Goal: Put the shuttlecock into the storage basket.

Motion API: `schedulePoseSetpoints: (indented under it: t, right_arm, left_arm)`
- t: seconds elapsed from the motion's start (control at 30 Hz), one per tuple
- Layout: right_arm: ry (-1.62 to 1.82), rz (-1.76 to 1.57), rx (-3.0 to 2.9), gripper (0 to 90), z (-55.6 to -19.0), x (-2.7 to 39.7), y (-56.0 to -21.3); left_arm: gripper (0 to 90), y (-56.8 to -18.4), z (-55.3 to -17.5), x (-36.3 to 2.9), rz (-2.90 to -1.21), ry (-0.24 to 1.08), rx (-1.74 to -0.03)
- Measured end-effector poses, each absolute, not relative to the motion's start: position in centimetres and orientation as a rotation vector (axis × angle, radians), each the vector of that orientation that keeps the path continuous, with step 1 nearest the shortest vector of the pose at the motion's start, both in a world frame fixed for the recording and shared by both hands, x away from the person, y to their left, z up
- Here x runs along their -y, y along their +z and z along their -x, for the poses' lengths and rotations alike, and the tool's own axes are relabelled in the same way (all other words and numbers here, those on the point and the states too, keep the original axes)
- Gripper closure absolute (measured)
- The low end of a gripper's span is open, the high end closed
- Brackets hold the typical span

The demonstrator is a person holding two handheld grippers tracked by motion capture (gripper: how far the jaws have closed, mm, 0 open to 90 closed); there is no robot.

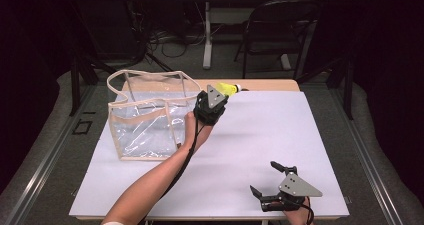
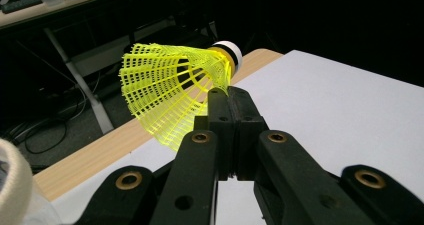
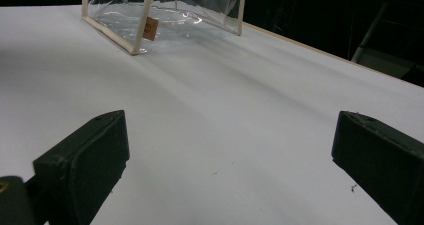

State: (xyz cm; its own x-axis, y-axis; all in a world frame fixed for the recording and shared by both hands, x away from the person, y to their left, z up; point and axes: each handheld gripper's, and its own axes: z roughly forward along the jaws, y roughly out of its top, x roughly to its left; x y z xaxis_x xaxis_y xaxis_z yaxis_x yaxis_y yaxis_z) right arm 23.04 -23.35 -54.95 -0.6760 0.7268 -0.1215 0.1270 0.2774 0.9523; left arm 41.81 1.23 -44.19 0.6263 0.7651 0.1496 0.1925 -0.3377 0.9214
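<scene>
A yellow mesh shuttlecock with a white cap is pinched by its skirt edge between the jaws of my left gripper, which is shut on it. From above, the left gripper is raised over the far edge of the table, the shuttlecock sticking out past it to the right of a clear plastic bag with cream trim. My right gripper rests near the front right of the table with its jaws wide open and nothing between them. The bag stands far ahead of it.
A white sheet covers the wooden table. Beyond the far edge are a black chair, table legs and cables on the floor. The bag stands upright with its top open.
</scene>
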Motion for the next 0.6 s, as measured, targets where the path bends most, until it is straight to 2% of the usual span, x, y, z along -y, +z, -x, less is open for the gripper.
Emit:
schedulePoseSetpoints:
  t: [0.6]
  right_arm:
    - [1.416,-0.766,-2.003,1.4,-23.0,23.3,-54.9]
  left_arm:
    - [89.8,-43.1,-42.1,-1.5,-1.843,0.741,-0.757]
